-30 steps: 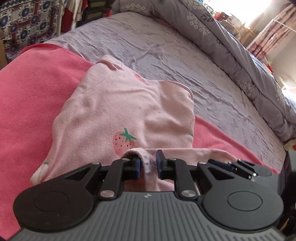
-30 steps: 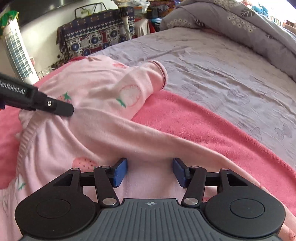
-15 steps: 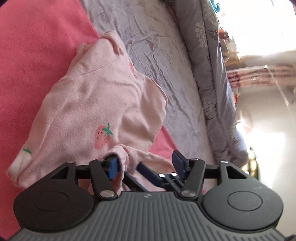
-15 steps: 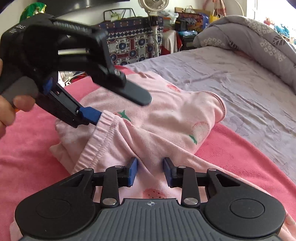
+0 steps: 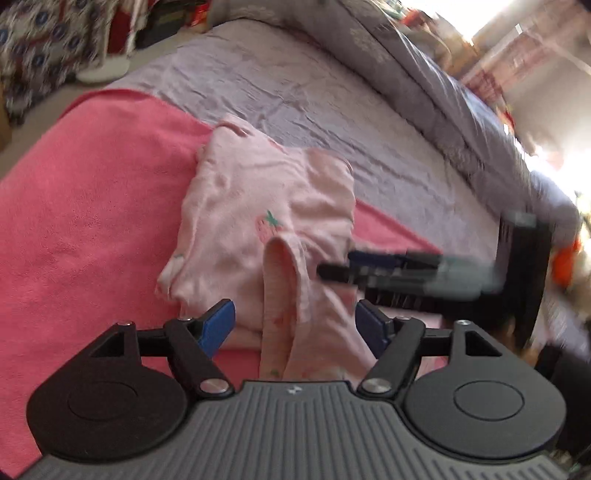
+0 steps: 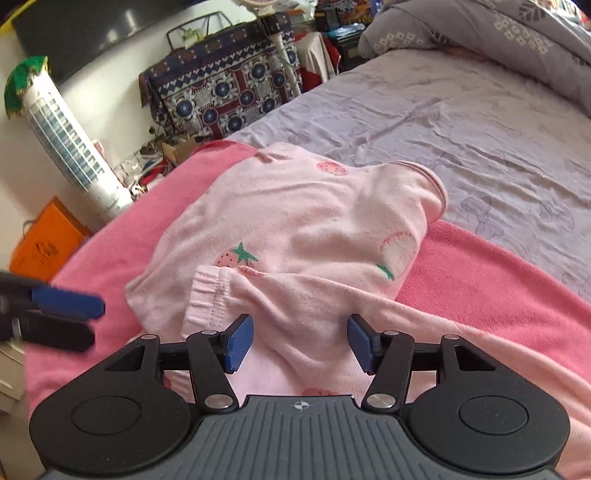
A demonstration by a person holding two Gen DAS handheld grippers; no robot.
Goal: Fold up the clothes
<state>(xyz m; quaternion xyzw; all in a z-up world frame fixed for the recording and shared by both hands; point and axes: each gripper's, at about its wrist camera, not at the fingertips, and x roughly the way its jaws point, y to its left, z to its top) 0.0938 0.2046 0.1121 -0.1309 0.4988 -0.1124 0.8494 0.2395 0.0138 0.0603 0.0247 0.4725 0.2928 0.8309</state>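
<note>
Left wrist view: left gripper (image 5: 295,325) just opened, apparently releasing the cuff (image 5: 280,266).

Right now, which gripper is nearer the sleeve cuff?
Right. The right gripper, jaws just opening, straddles the sleeve beside the cuff; the left gripper, also just opening and empty, is off over the blanket.

Lilac bedsheet (image 6: 424,122), pink blanket (image 5: 85,206), grey quilt (image 6: 517,33), patterned cloth-covered furniture (image 6: 229,92), white tower fan (image 6: 70,147), bright window light
</note>
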